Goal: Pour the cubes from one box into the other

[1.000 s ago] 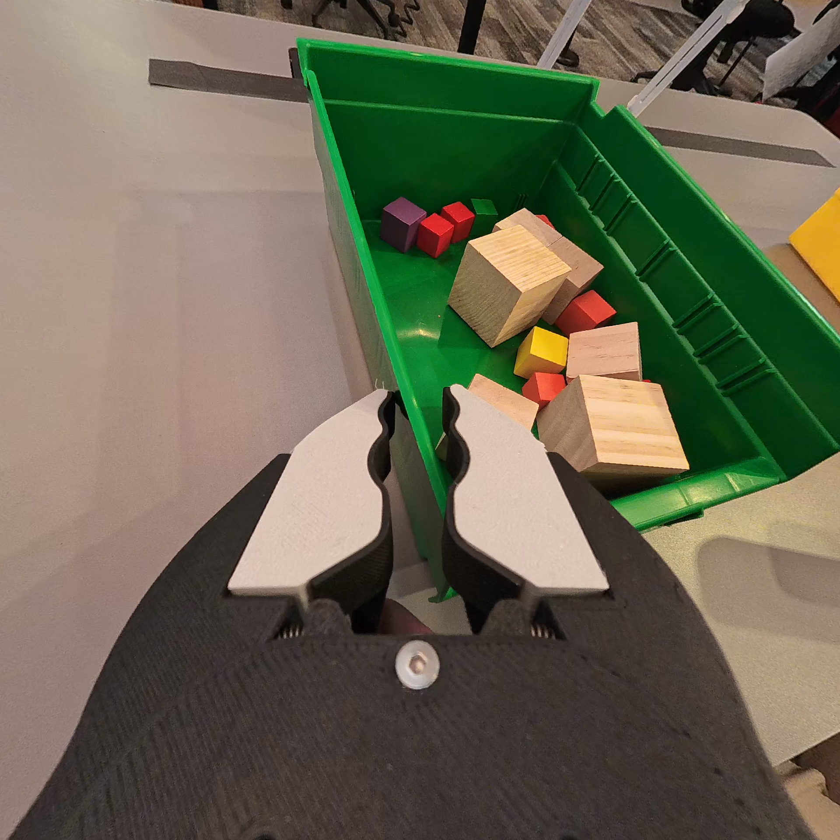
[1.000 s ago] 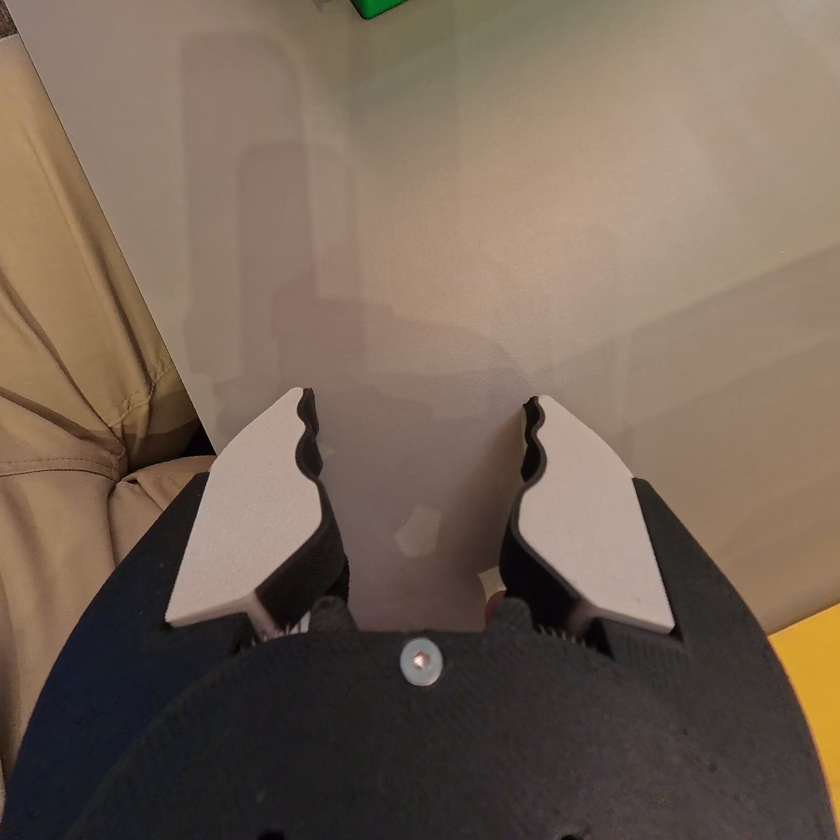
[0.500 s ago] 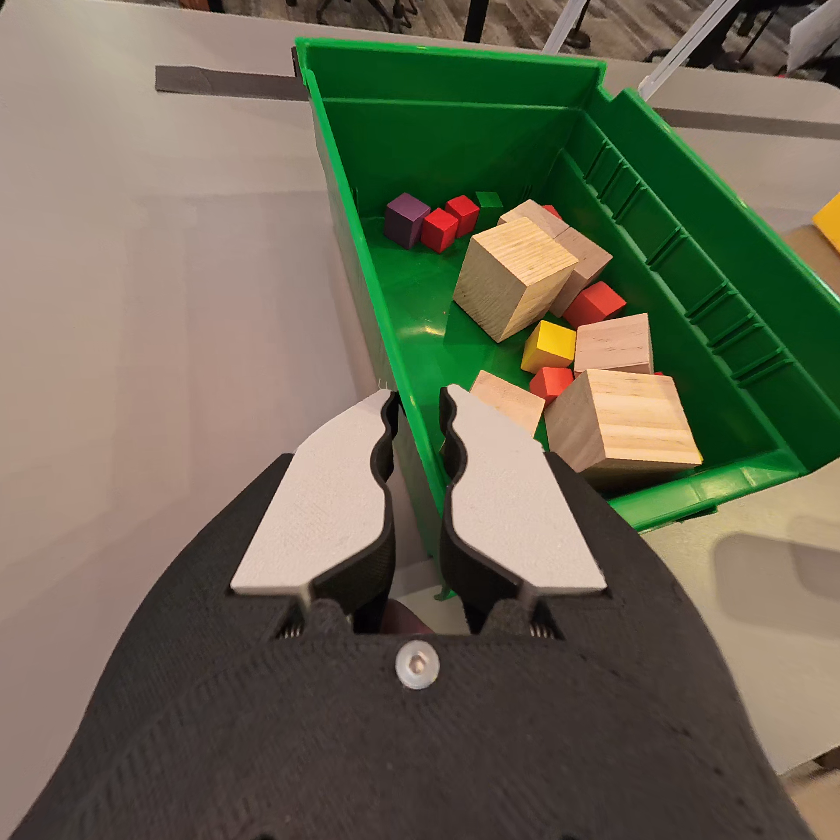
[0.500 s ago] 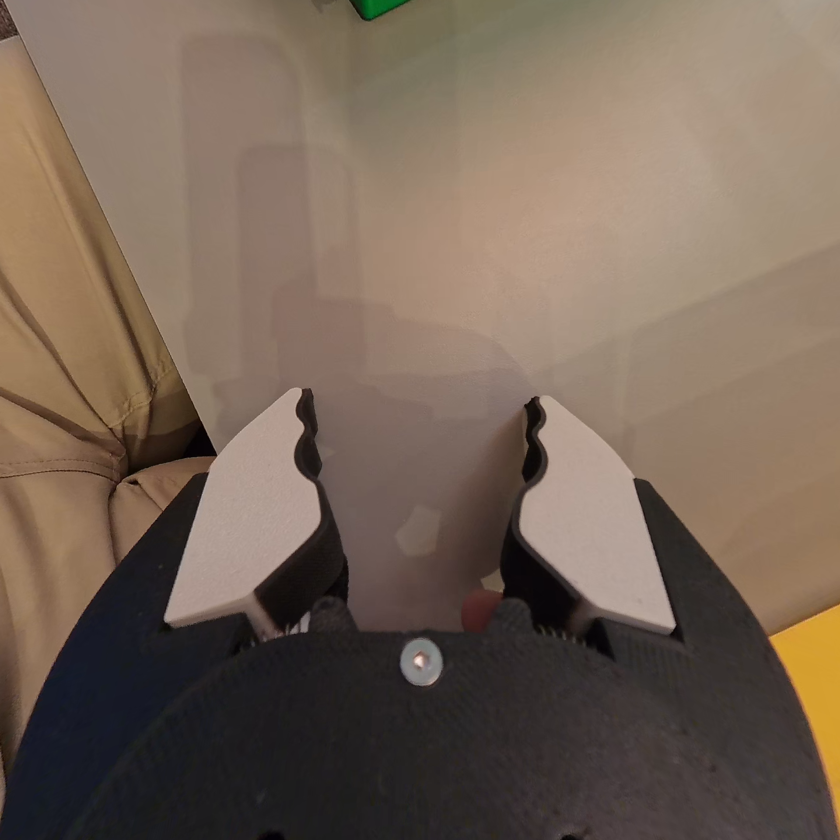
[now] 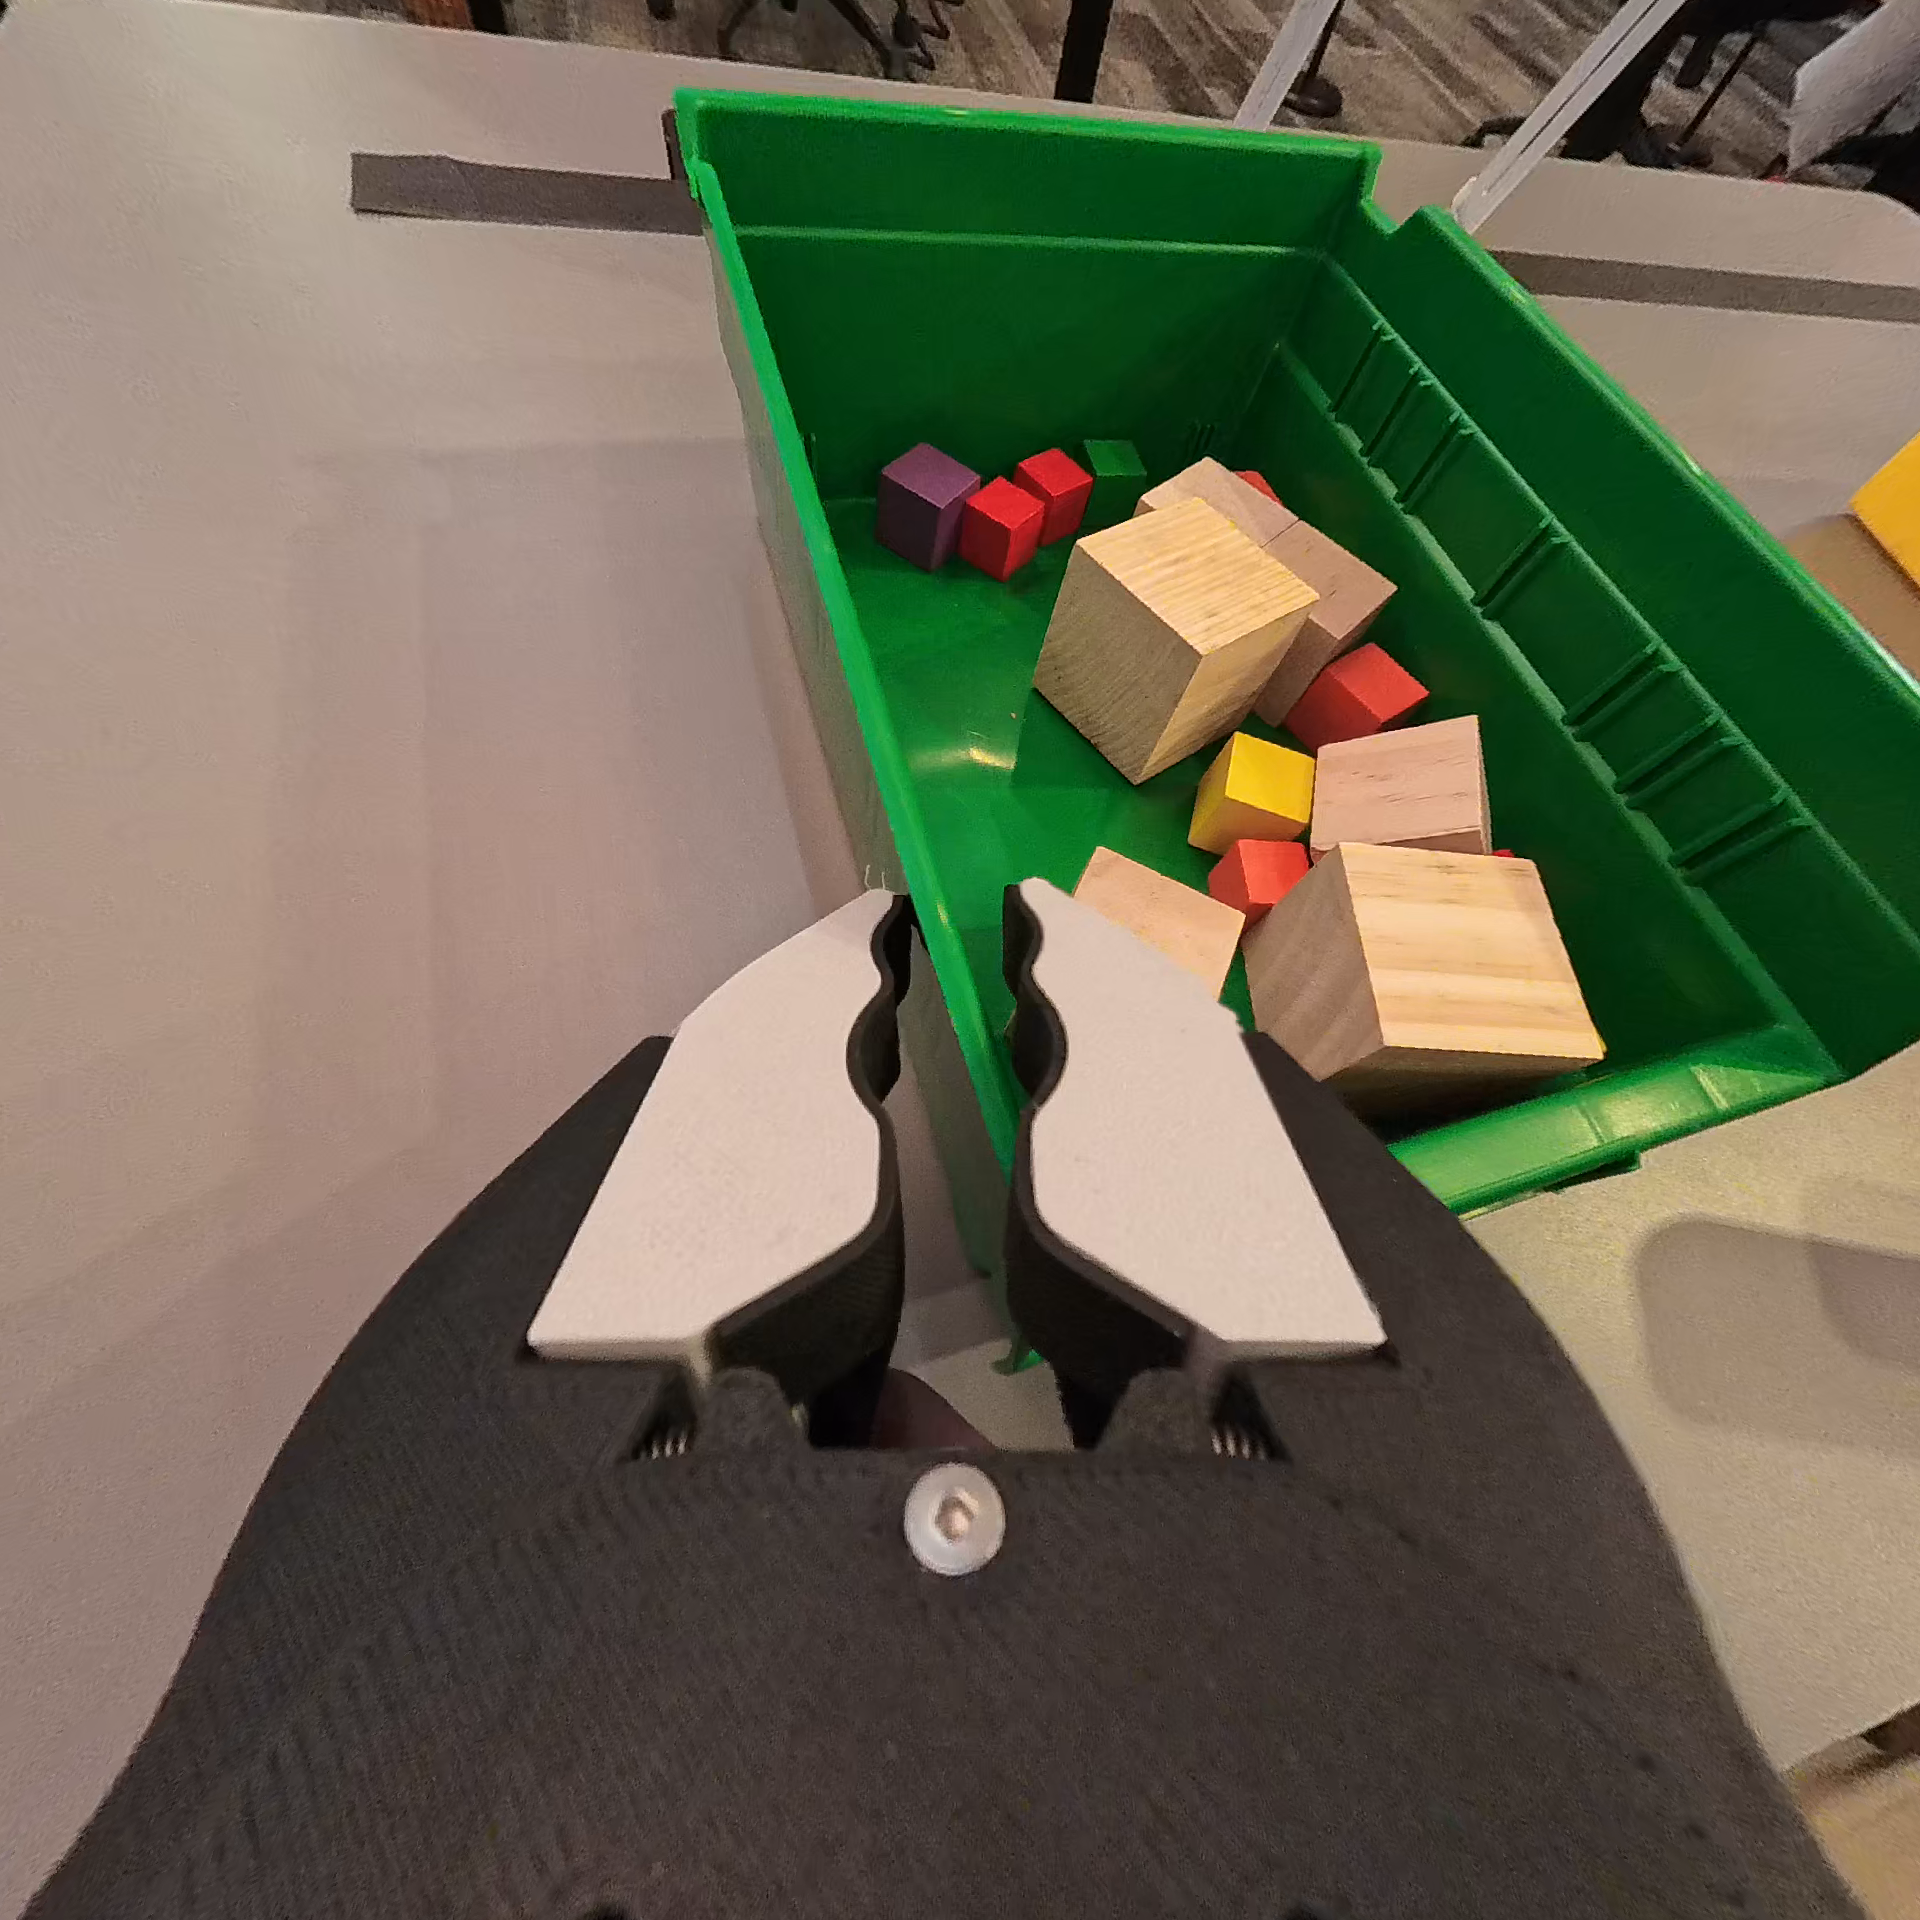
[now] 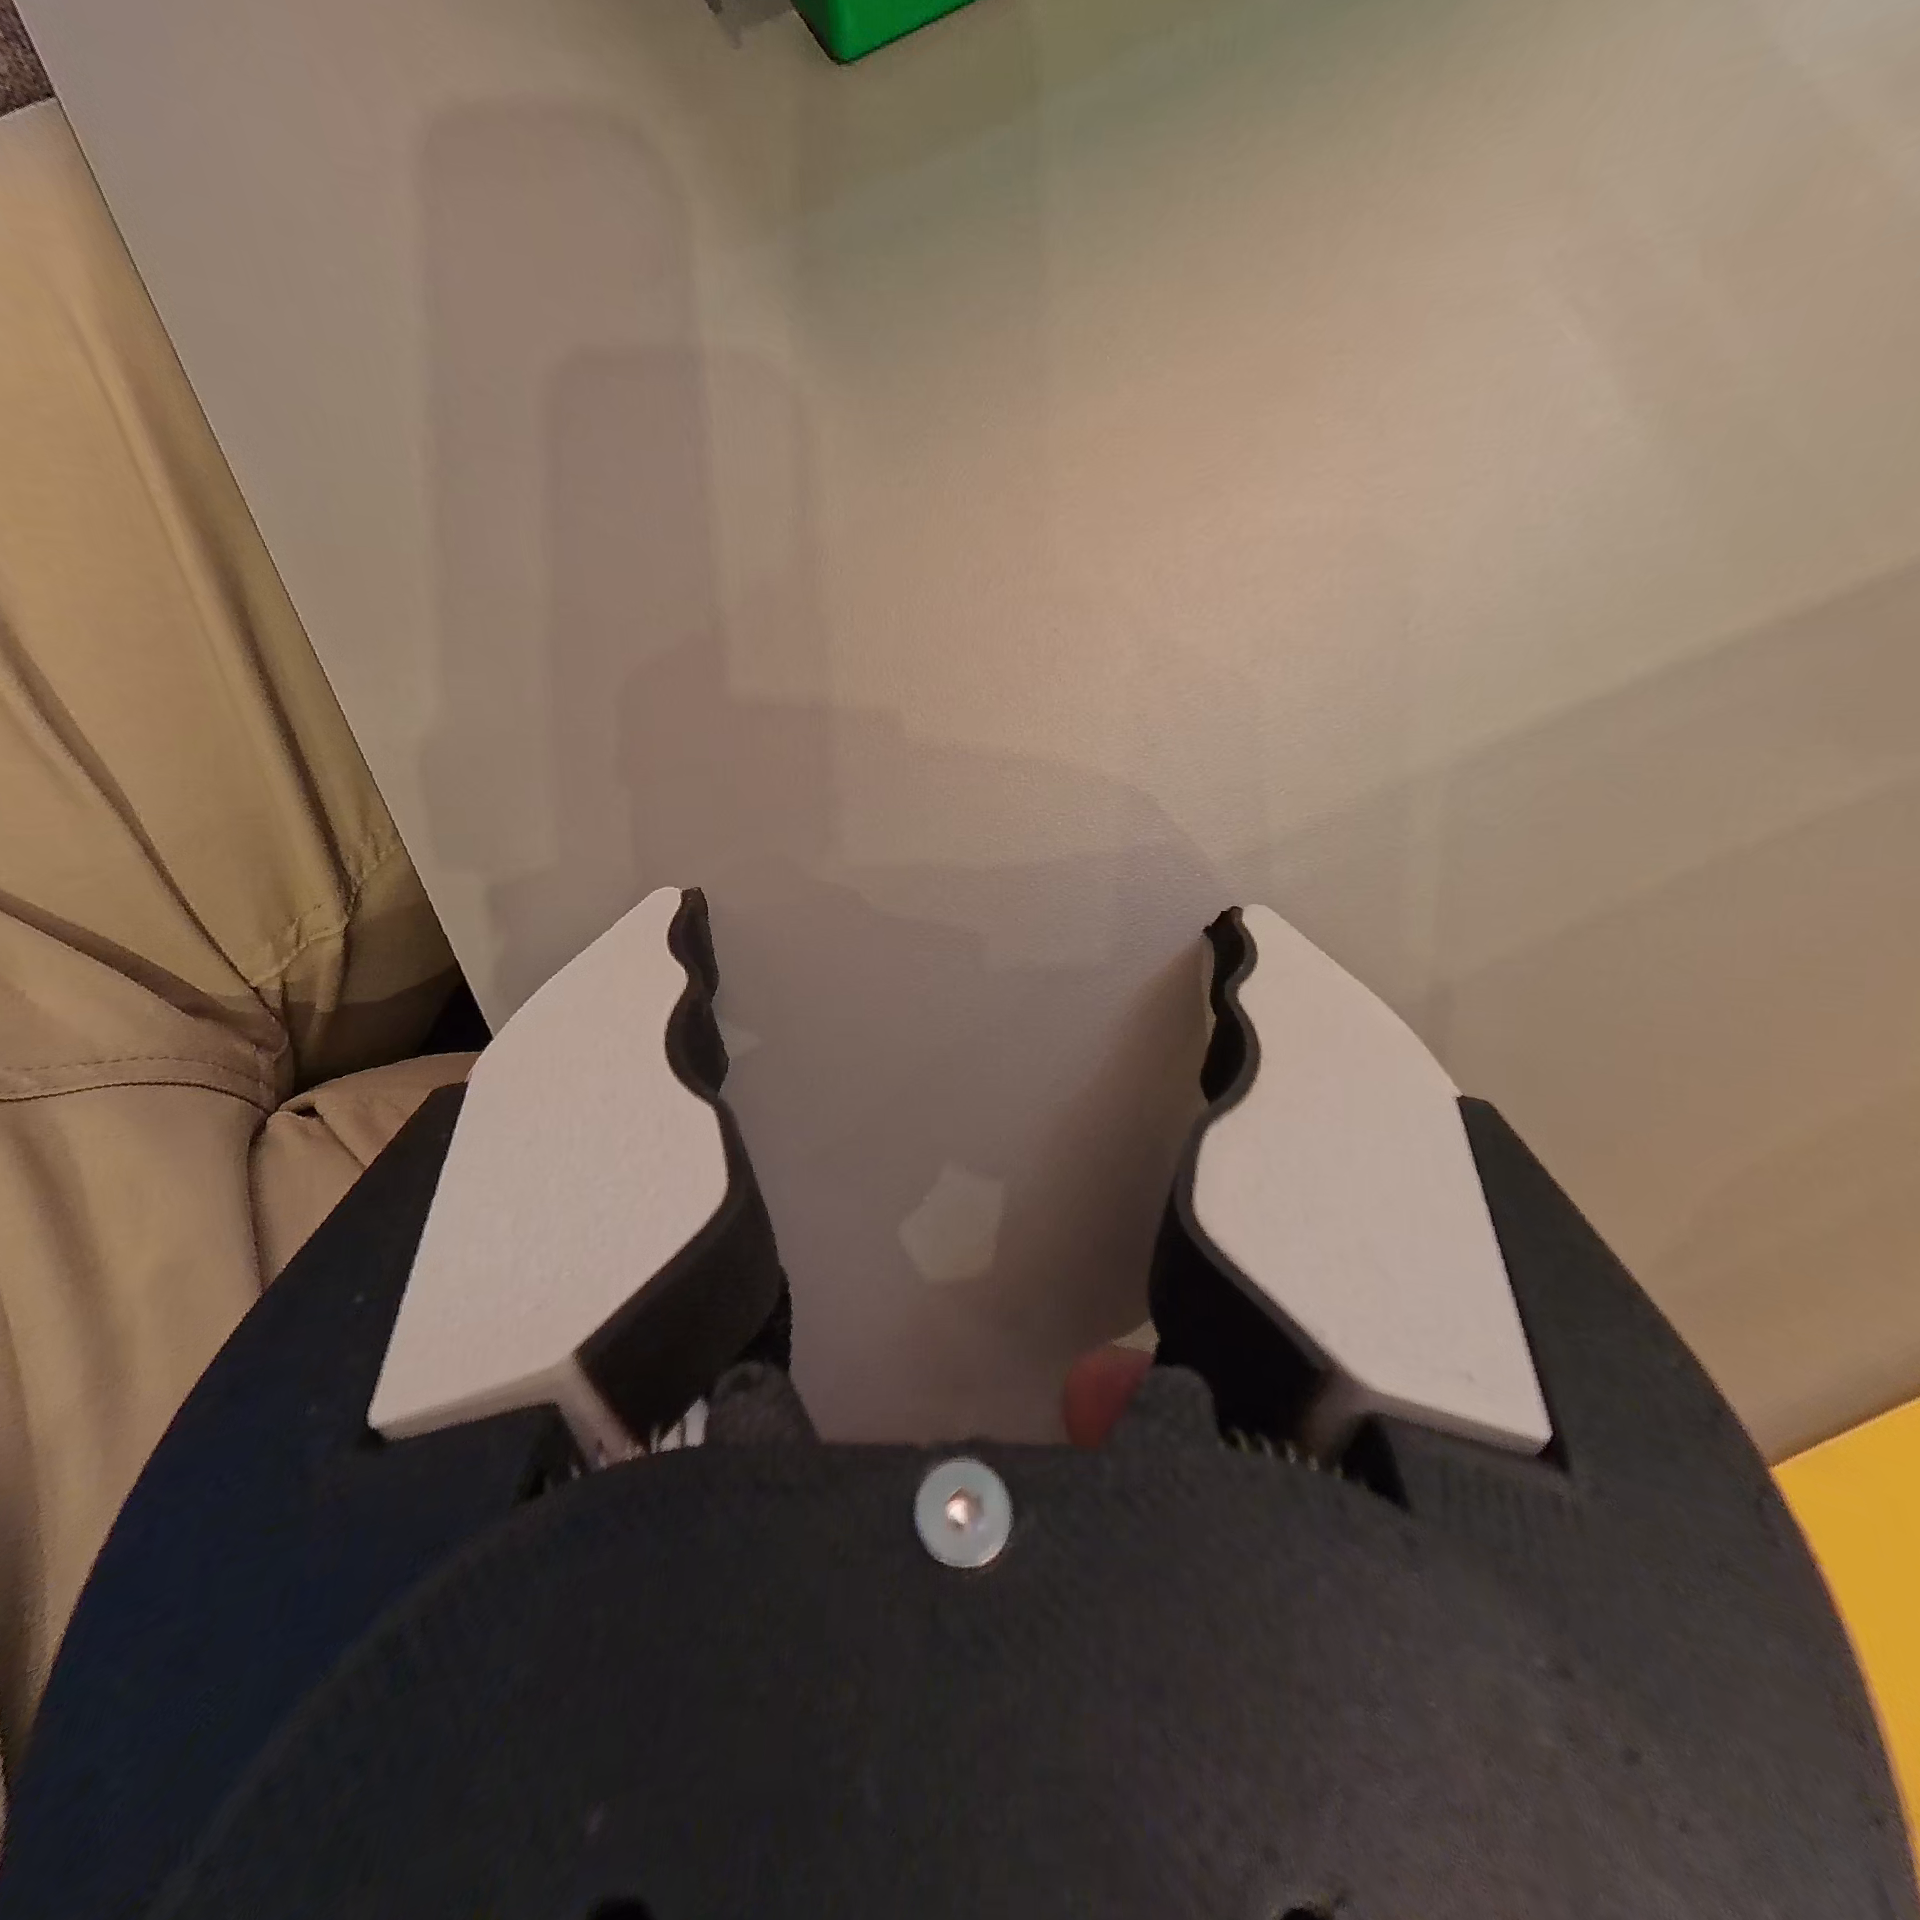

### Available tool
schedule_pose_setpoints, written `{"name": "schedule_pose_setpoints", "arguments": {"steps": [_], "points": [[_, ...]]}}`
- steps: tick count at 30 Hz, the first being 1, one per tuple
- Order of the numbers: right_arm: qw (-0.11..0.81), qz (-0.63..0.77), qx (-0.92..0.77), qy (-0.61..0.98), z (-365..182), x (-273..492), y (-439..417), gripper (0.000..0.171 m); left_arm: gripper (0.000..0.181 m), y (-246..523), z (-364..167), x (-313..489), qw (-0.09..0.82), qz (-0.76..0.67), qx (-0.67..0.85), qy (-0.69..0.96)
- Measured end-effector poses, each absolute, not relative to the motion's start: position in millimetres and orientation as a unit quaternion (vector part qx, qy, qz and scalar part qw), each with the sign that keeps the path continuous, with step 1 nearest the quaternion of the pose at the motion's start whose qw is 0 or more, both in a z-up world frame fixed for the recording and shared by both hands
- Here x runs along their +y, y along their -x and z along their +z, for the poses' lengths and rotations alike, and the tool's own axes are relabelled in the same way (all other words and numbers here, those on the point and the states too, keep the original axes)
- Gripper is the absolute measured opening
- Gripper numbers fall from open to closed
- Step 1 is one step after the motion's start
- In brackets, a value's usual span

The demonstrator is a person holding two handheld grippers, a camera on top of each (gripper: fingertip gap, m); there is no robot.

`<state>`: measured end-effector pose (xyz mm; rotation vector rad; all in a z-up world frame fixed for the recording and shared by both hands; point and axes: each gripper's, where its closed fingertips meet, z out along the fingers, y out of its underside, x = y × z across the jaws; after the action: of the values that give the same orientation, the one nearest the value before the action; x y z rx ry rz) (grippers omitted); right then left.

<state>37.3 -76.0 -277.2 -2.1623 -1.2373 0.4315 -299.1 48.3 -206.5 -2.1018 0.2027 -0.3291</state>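
My left gripper [image 5: 956,935] pinches the green box [image 5: 1039,343] wall at frame centre, cubes [image 5: 1174,634] inside; right gripper [image 6: 961,914] hangs spread over the counter [image 6: 1143,468]. I should tip slowly, grip firm.

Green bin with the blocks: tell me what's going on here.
The left tool is shut on the near side wall of the green bin, one finger inside, one outside. Wooden and coloured cubes lie loose in the bin; none poured yet. The right tool hangs open over bare table, holding nothing. A yellow box edge shows at its right.
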Motion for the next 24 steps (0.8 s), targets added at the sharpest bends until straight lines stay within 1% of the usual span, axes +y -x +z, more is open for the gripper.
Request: {"name": "schedule_pose_setpoints", "arguments": {"steps": [1,8,10,12,14,18,21,24], "points": [[0.303,0.163,-0.465,0.816,-277,-76,-37,0.087,0.016,299,-206,48,0.482,-0.130,0.086,0.862],[0.299,0.184,-0.444,0.824,-269,-71,-34,0.085,0.014,293,-207,46,0.478,-0.114,0.109,0.864],[0.330,0.192,-0.435,0.815,-253,-65,-29,0.079,0.010,290,-206,48,0.485,-0.103,0.099,0.862],[0.359,0.200,-0.422,0.808,-232,-57,-24,0.078,0.008,284,-206,49,0.485,-0.099,0.094,0.864],[0.367,0.227,-0.401,0.808,-212,-50,-15,0.080,0.007,274,-206,48,0.479,-0.090,0.109,0.866],[0.355,0.274,-0.334,0.829,-188,-22,-7,0.080,0.007,251,-207,45,0.470,-0.084,0.129,0.869],[0.351,0.309,-0.294,0.834,-173,-1,1,0.078,0.009,231,-207,39,0.463,-0.085,0.155,0.869],[0.317,0.310,-0.280,0.852,-179,14,4,0.080,0.016,208,-206,29,0.444,-0.120,0.183,0.869]]}}
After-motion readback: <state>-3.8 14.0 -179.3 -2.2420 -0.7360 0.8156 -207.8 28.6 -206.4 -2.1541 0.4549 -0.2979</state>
